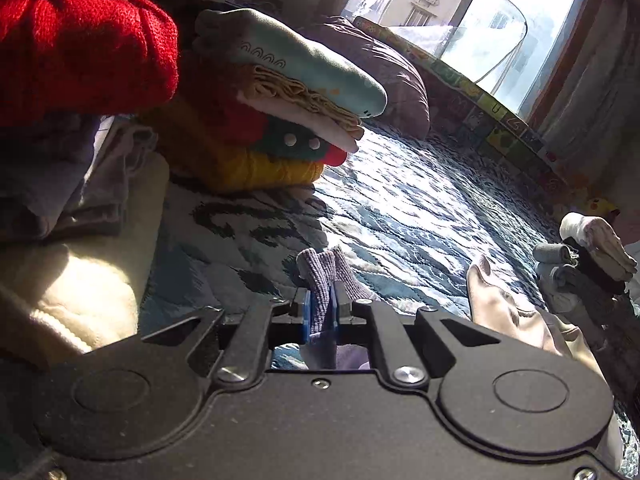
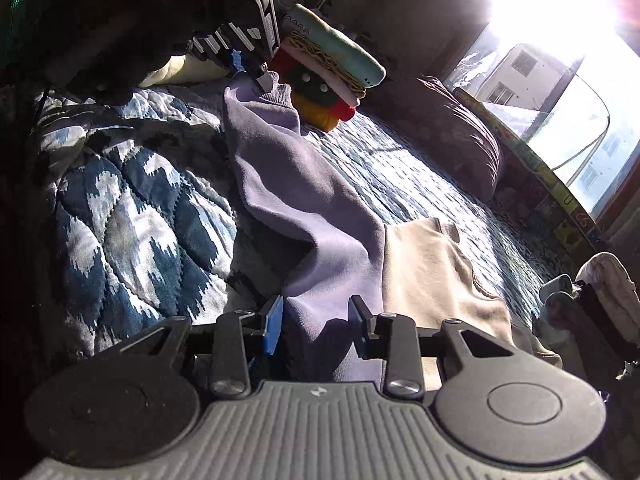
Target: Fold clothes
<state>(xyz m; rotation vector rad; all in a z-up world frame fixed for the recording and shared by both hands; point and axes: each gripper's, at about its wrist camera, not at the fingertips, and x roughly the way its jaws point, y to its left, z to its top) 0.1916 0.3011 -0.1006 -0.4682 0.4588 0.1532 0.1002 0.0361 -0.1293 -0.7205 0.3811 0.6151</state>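
Note:
A lilac sweatshirt stretches across the blue-and-white quilt, lifted at its far end. My left gripper is shut on its ribbed edge; in the right wrist view that same gripper pinches the rib near the top. My right gripper is open, its jaws apart on either side of the sweatshirt's near end, with the cloth lying between its fingers. A beige garment lies flat just to the right, partly under the lilac cloth, and shows in the left wrist view too.
A stack of folded clothes in teal, tan, pink, red and yellow sits on the quilt. A red knit and a cream fleece lie at left. A mauve pillow rests by the window. Rolled small items pile at right.

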